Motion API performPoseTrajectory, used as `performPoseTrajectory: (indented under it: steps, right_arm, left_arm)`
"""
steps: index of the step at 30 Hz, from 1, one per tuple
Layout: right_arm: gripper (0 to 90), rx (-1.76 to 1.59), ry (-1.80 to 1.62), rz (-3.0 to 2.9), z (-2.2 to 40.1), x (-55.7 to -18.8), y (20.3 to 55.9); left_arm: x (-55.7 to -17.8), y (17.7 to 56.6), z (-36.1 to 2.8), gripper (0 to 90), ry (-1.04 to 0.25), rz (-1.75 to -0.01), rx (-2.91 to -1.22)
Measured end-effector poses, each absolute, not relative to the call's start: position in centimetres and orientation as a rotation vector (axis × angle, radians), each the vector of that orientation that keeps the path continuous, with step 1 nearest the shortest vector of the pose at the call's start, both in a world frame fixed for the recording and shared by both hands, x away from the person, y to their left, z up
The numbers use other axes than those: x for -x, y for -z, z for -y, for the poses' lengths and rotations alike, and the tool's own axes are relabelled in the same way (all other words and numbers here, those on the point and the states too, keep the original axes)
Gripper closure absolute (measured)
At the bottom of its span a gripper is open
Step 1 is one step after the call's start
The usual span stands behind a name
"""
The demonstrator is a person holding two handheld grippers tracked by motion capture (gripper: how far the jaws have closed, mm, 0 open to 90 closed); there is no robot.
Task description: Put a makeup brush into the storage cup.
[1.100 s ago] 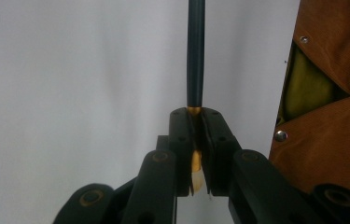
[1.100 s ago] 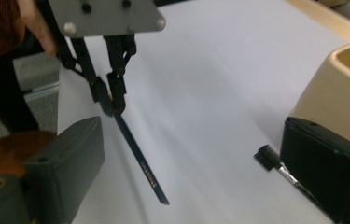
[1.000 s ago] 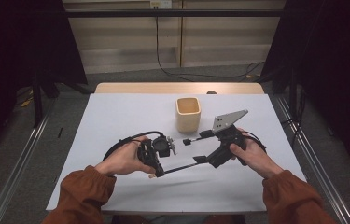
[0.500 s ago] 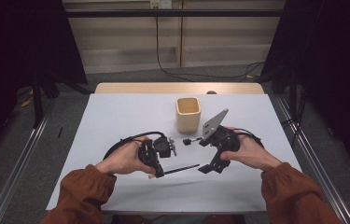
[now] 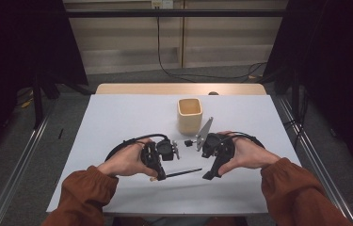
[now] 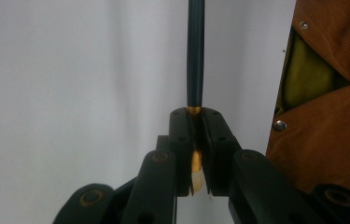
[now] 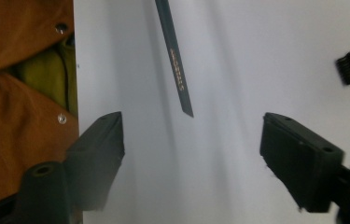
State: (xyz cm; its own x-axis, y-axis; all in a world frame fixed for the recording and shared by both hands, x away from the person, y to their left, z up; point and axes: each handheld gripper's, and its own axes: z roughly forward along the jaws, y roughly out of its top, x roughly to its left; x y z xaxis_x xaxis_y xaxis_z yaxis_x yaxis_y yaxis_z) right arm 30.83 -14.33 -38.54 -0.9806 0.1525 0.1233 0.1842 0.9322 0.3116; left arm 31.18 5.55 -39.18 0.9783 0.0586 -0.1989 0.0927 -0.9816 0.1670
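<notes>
near the front of the white table, the left gripper clamps a dark pencil at its end; the right gripper, just right, has been closing, its jaws apart and empty.

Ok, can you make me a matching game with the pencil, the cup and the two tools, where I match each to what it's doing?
Things:
1. pencil
2. wooden cup
3. left tool
4. right tool

States:
A. open, jaws apart with nothing between them
B. stands upright at the back of the white table
C. clamped shut on the pencil's end
D. dark and thin, held at one end

Pairs: 1-D, 2-B, 3-C, 4-A
</notes>
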Motion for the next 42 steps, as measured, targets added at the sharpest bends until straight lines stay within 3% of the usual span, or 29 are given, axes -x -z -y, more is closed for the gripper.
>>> performPoseTrajectory:
  steps: [5,8,15,28,33,38,42]
  right_arm:
    - [43.0,0.223,0.396,2.977,13.9,-30.7,38.9]
    - [46.5,0.215,0.4,2.976,13.8,-30.8,39.0]
    - [46.7,0.201,0.401,3.003,13.4,-30.8,39.2]
    - [64.7,0.145,0.416,2.966,12.5,-30.7,39.9]
    - [67.3,0.146,0.446,2.96,12.3,-30.7,40.0]
    - [69.3,0.149,0.446,2.943,12.2,-30.6,40.4]
    - [75.5,0.131,0.461,2.926,12.1,-30.6,40.8]
  left_arm:
    - [-31.1,39.4,-5.4,83.5,0.301,-0.115,-2.945]
    - [-31.2,39.3,-5.4,83.5,0.3,-0.112,-2.95]
    - [-31.1,39.4,-5.3,83.5,0.298,-0.119,-2.948]
    - [-30.9,39.4,-4.9,83.5,0.287,-0.089,-2.945]
    - [-30.9,39.3,-4.9,83.4,0.353,-0.087,-2.943]
    - [-30.9,39.2,-4.8,83.4,0.28,-0.072,-2.943]
    - [-31.0,39.3,-4.8,83.4,0.321,-0.074,-2.936]
